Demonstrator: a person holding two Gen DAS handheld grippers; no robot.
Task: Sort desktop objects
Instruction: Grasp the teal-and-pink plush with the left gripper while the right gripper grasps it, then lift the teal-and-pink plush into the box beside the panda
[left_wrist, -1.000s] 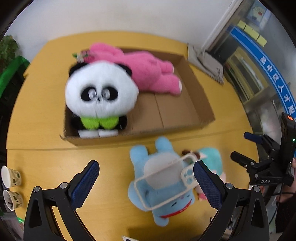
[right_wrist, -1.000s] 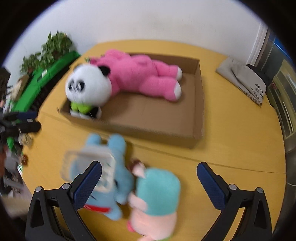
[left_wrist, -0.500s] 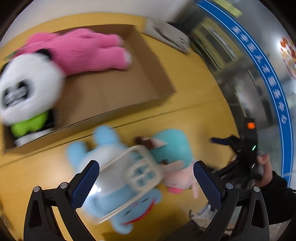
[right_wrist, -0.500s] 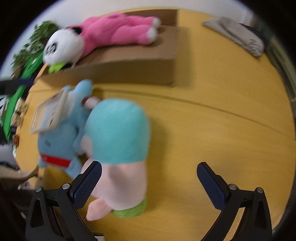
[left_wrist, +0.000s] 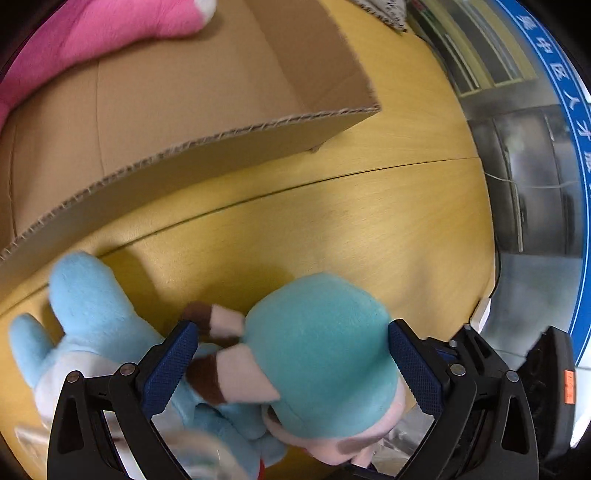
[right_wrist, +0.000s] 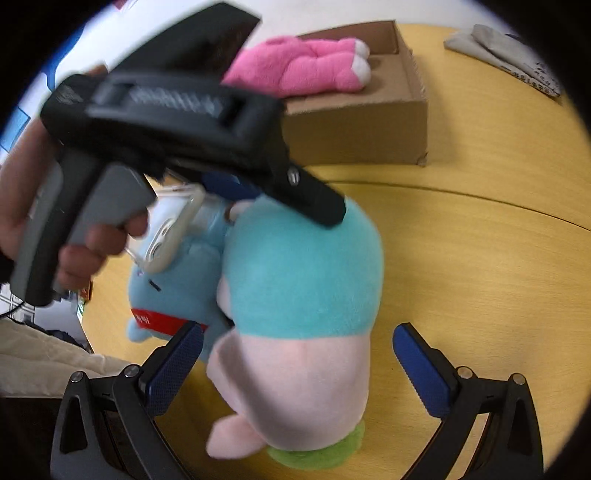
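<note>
Yellow wooden counter (left_wrist: 369, 236) with a thin dark seam across it. Brown cardboard box (left_wrist: 229, 147) at the far side, with a pink plush toy (right_wrist: 295, 68) lying inside. Folded grey cloth (right_wrist: 506, 51) farther back near the counter's edge.

Teal and pink plush toy (right_wrist: 299, 295) lying on the counter, close in front of the box. Touching it, a light blue plush toy (left_wrist: 88, 314) with a red band, and a clear phone case (right_wrist: 170, 229) resting on top of that one.

Left gripper (left_wrist: 291, 369) wide open, its blue fingers on either side of the teal head, not squeezing. Held by a hand (right_wrist: 74, 236).

Right gripper (right_wrist: 297, 365) wide open too, reaching around the pink lower part of the same toy, holding nothing.
</note>
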